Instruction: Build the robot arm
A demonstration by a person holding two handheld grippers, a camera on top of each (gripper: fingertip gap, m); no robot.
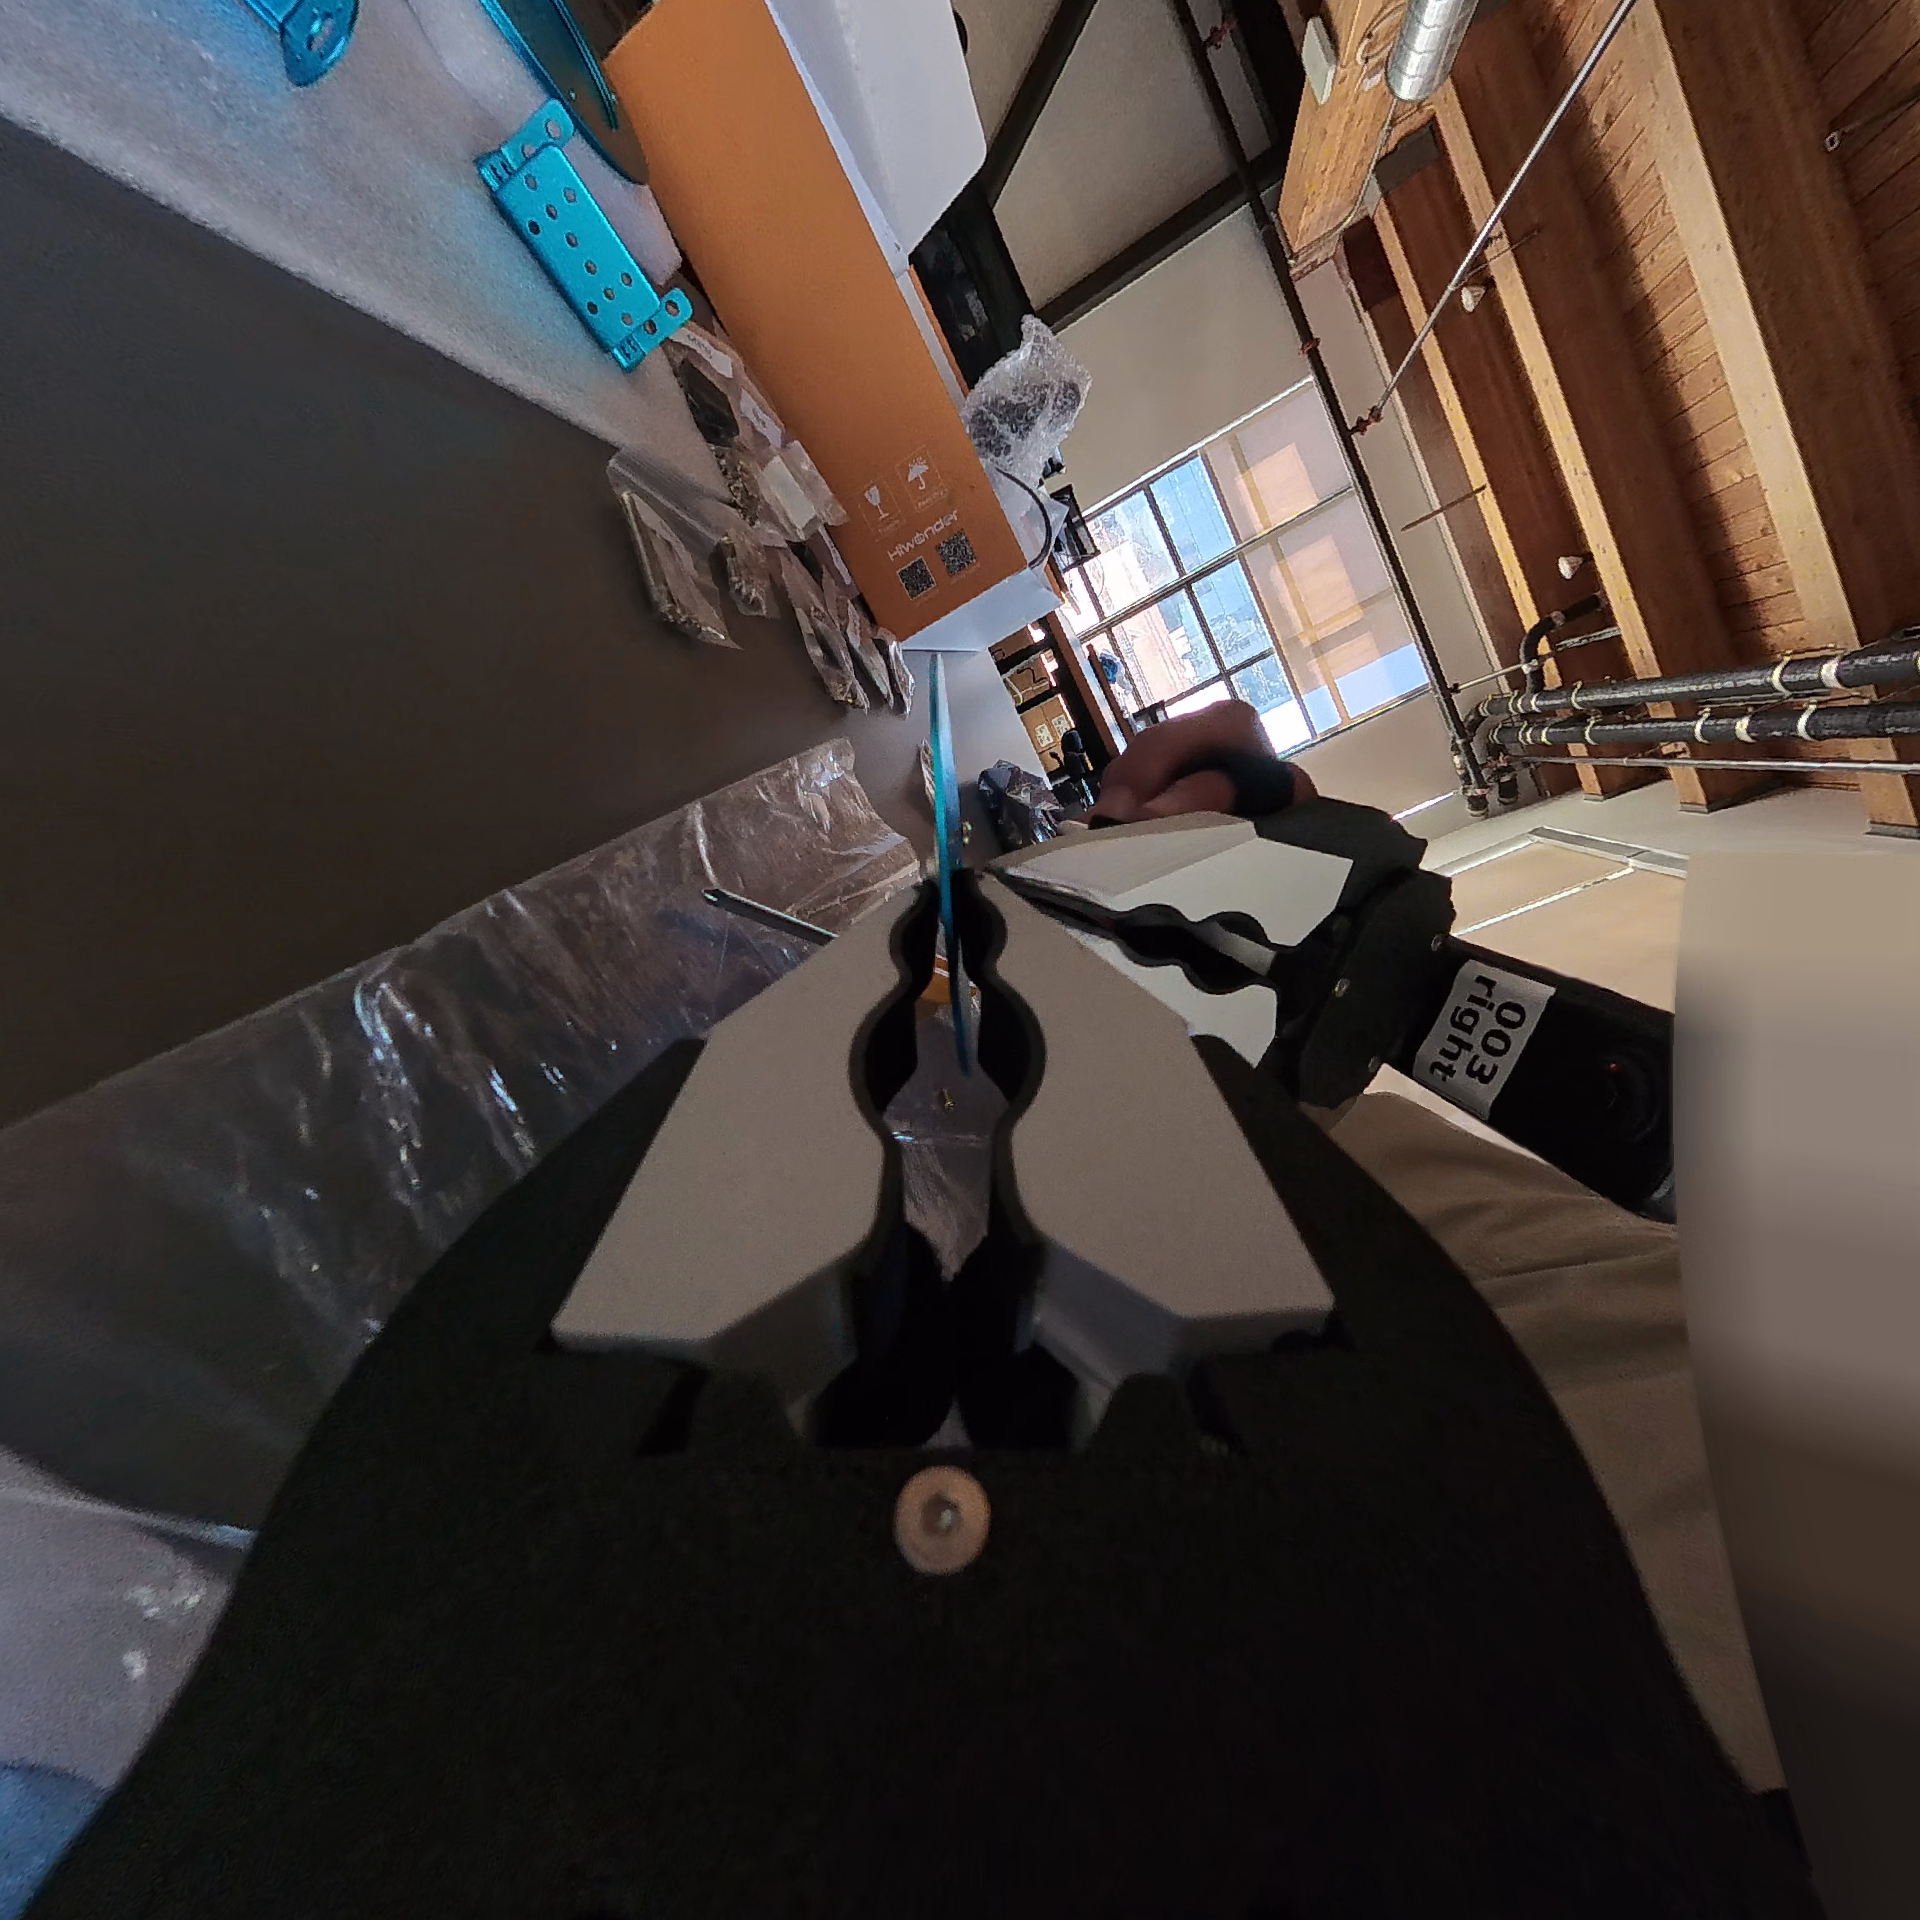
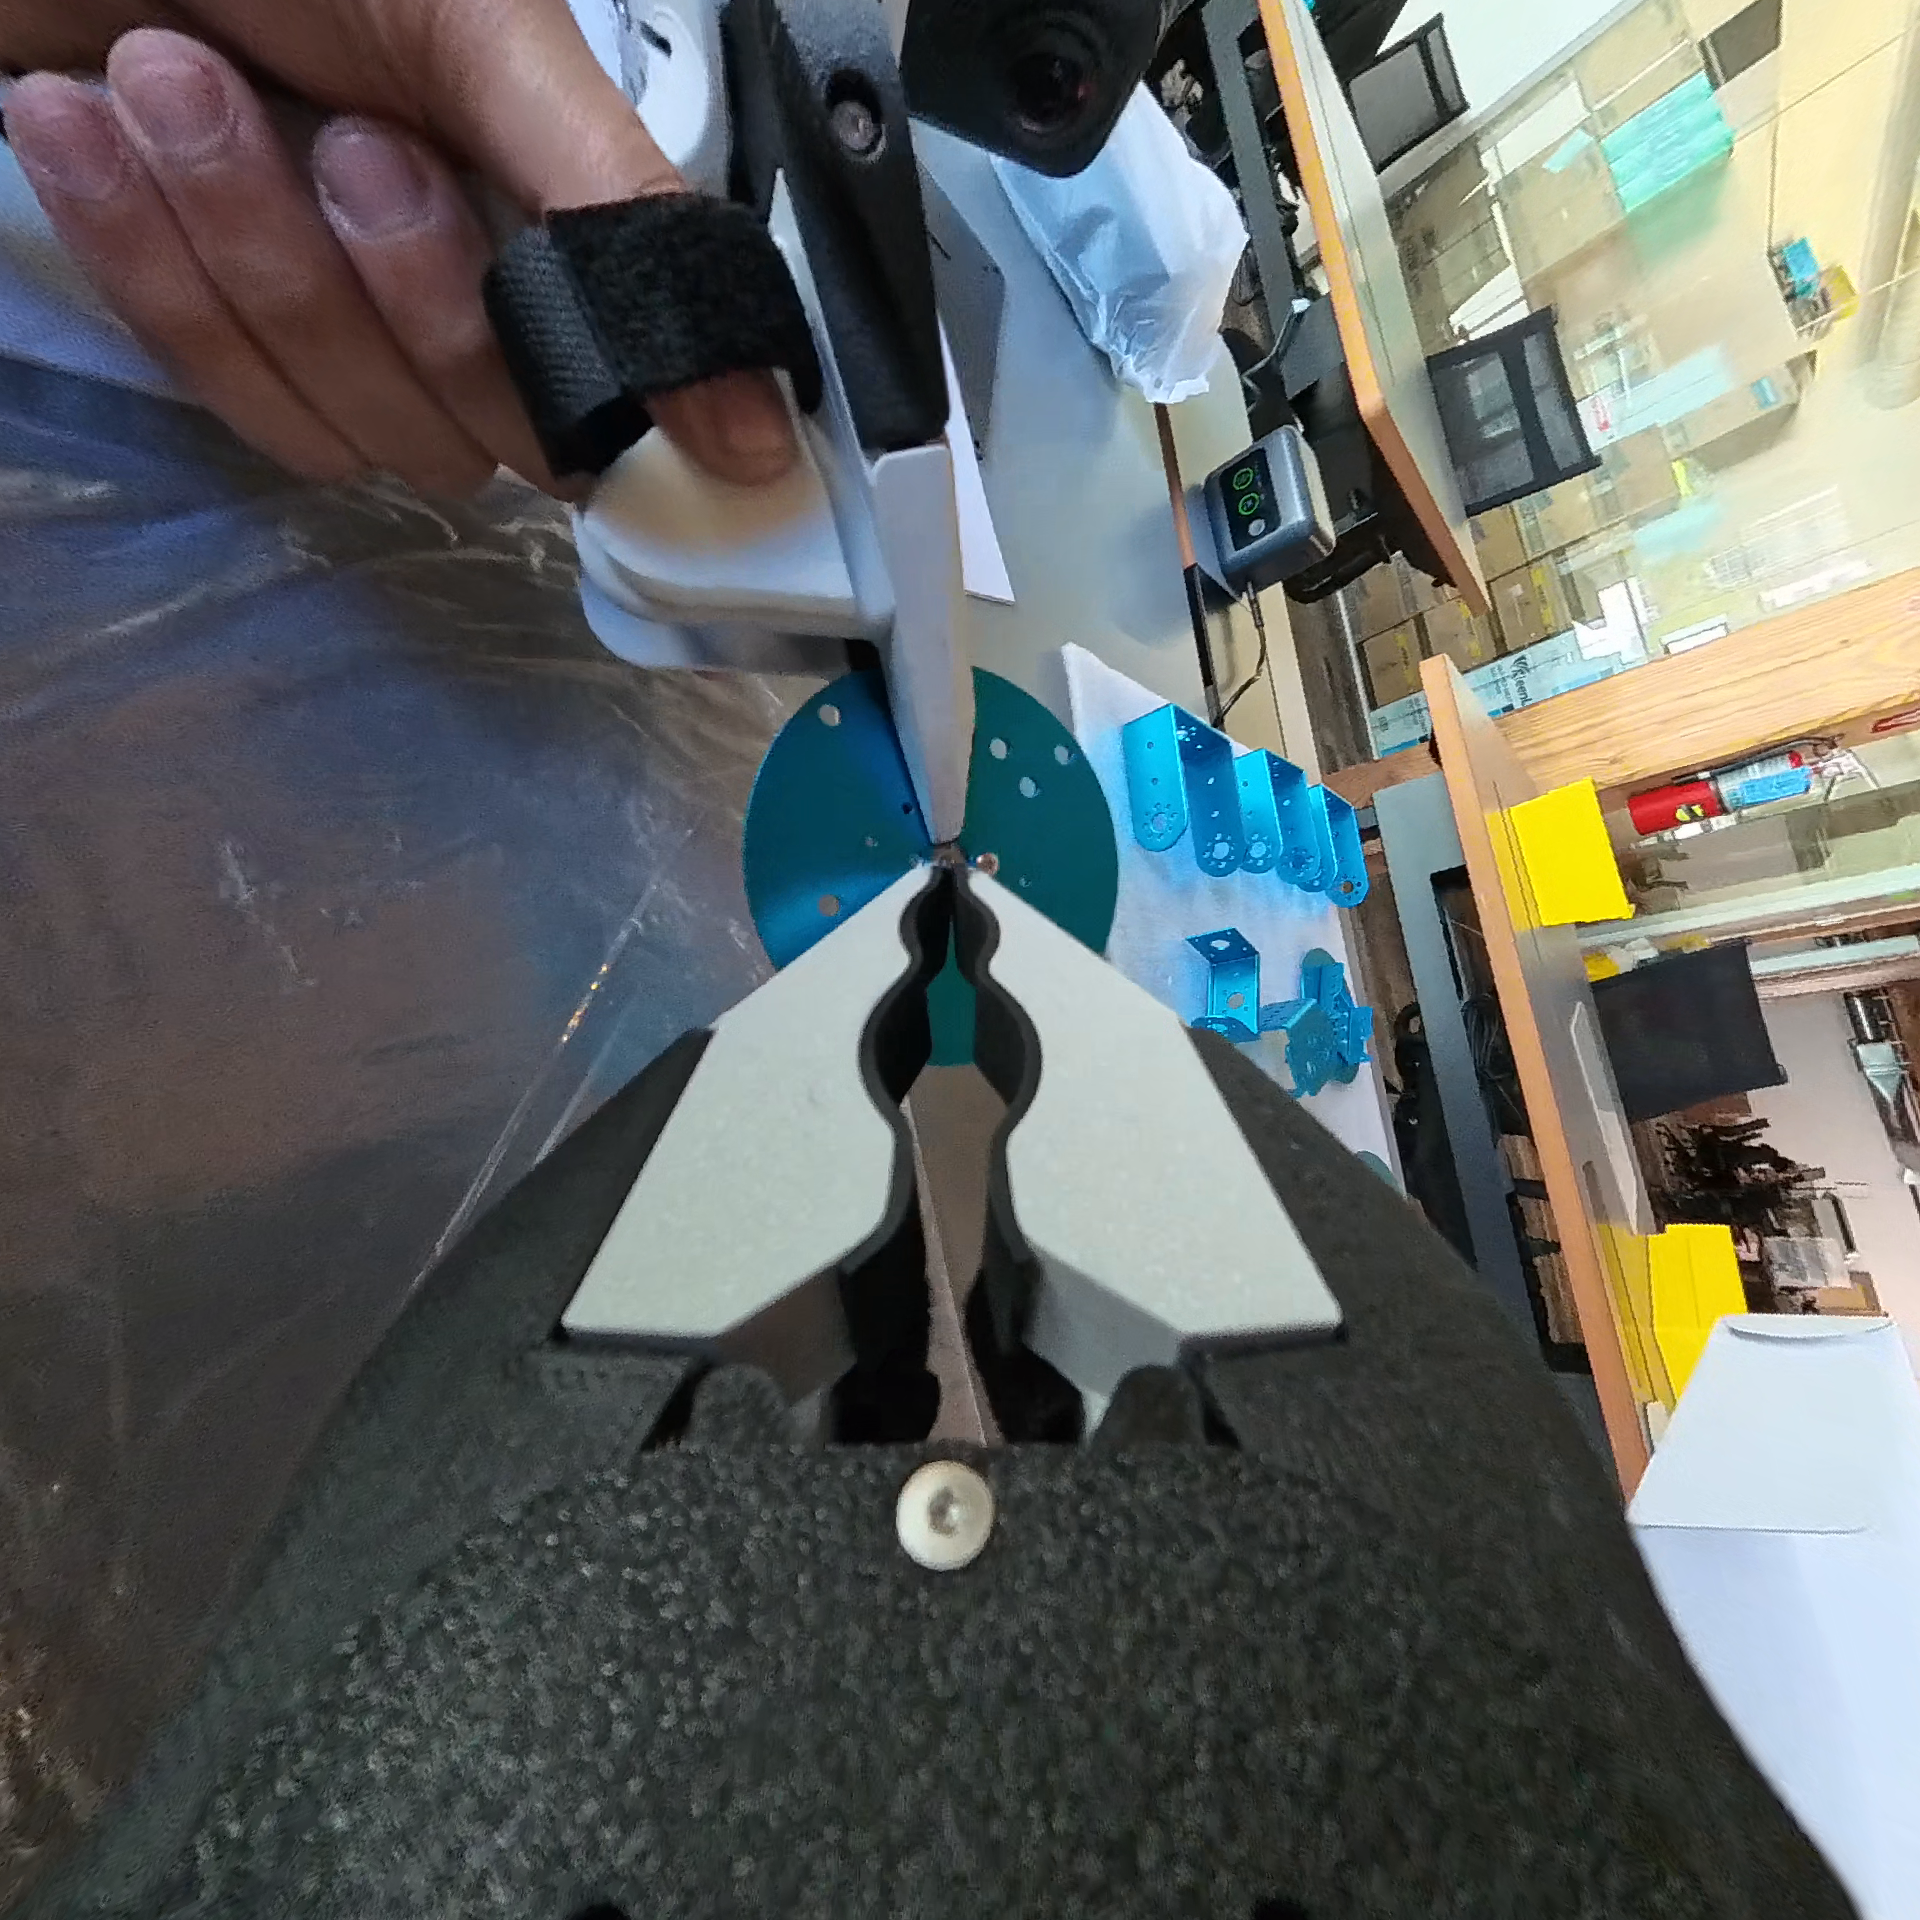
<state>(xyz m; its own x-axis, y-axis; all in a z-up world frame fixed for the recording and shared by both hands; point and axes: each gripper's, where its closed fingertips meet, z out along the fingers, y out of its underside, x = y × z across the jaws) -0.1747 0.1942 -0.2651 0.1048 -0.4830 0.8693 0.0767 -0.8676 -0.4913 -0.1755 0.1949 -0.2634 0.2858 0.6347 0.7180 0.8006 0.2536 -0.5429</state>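
Observation:
A round blue metal disc [image 1: 943, 769] with several holes is held off the table. My left gripper [image 1: 951, 883] is shut on its rim, so the left wrist view shows the disc edge-on. In the right wrist view the disc [image 2: 831, 831] faces me, with the left gripper [image 2: 938, 821] reaching down over it from above. My right gripper [image 2: 948, 875] is shut, its tips pressed at the disc's centre on what looks like a small screw [image 2: 948, 855]. A second small fastener [image 2: 988, 861] sits beside it. The right gripper [image 1: 1003, 864] touches the disc's side in the left wrist view.
A clear plastic sheet [image 1: 520, 1039] lies on the dark table below, with a thin metal rod [image 1: 769, 914] on it. There are bags of small parts [image 1: 748, 520], an orange box [image 1: 810, 312] and a perforated blue bracket [image 1: 582, 249]. Several blue brackets [image 2: 1247, 810] rest on white foam [image 2: 1096, 717]. The tips of both grippers are at nearly the same place.

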